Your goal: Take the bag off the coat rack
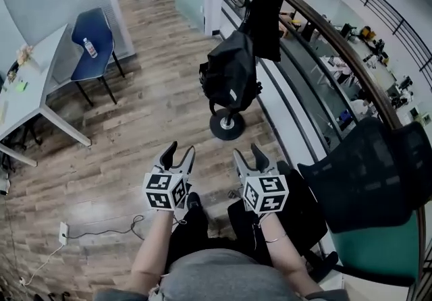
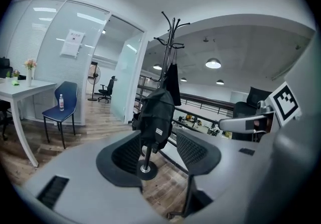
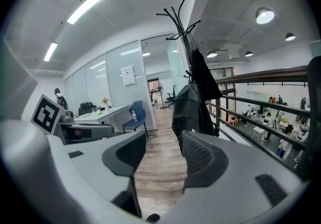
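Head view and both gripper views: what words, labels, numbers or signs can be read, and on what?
None can be read.
White label on the bag: too small to read.
Notice on the glass wall: blurred.
Bottle on the chair: label too small.

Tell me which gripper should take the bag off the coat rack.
Probably the left gripper: the black bag shows centred in its jaw gap, while the right gripper sees it off behind one jaw. Both open, empty.
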Demonstrator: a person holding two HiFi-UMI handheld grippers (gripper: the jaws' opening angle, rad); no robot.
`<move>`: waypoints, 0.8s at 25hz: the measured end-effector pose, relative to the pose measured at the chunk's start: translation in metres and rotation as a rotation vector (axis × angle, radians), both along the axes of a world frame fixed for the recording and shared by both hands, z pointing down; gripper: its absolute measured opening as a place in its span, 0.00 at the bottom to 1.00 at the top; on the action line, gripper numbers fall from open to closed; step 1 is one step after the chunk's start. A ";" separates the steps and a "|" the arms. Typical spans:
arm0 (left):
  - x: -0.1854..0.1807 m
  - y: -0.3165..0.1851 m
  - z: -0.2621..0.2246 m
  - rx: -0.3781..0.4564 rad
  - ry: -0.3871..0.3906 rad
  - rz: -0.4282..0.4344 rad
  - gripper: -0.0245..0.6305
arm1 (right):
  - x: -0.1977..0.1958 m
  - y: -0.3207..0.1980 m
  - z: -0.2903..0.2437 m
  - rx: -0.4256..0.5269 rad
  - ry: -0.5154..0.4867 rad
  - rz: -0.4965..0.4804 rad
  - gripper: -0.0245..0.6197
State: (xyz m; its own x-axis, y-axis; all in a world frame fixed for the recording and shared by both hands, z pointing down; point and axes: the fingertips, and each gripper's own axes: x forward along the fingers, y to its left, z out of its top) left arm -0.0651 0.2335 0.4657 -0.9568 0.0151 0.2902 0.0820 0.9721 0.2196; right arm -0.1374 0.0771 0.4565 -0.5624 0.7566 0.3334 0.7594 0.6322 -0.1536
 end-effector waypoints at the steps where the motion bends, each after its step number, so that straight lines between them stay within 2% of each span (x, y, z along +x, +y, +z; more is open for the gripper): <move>1: -0.010 0.010 0.001 0.003 0.001 0.010 0.36 | -0.009 0.009 0.000 0.006 -0.001 0.010 0.38; 5: -0.047 0.044 0.000 0.005 0.002 0.060 0.36 | -0.046 0.038 -0.004 0.021 -0.006 0.074 0.43; 11: -0.092 0.092 -0.006 0.010 -0.018 0.106 0.36 | -0.091 0.065 -0.010 0.037 -0.025 0.165 0.45; 20: -0.136 0.123 -0.007 0.035 -0.036 0.154 0.37 | -0.120 0.075 -0.012 0.080 -0.050 0.239 0.45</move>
State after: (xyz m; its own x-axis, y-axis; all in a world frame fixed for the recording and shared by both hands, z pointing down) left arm -0.2011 0.3563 0.4591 -0.9569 -0.1426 0.2531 -0.0765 0.9642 0.2539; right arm -0.2570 0.1521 0.4440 -0.7396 0.5721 0.3545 0.5920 0.8036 -0.0616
